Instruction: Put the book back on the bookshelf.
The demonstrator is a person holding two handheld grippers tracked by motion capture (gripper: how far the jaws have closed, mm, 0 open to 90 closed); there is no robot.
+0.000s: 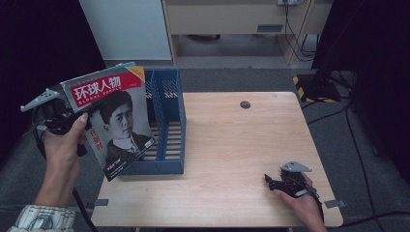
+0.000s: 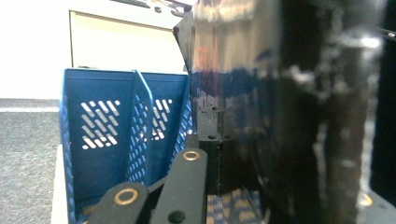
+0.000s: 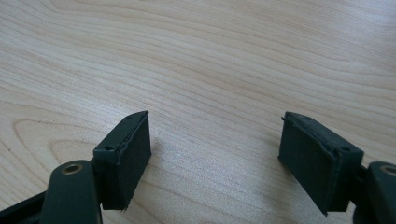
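Observation:
A magazine [image 1: 116, 121] with a red title band and a portrait on its cover is held upright and tilted, over the left part of a blue file rack [image 1: 167, 121]. My left gripper [image 1: 80, 120] is shut on its left edge. In the left gripper view the glossy dark magazine [image 2: 289, 116] sits close on the right, pinched in the left gripper [image 2: 217, 135], with the blue rack [image 2: 107, 140] just behind. My right gripper [image 1: 270, 182] rests at the table's front right. Its jaws stand open over bare wood with nothing between them, as the right gripper [image 3: 215, 154] shows.
The wooden table [image 1: 232, 145] has a dark round hole [image 1: 245, 104] near its far edge. The rack has two slots split by a slatted divider. Grey floor with cables and a yellow-black striped base [image 1: 314, 87] lies to the right; a cabinet stands behind.

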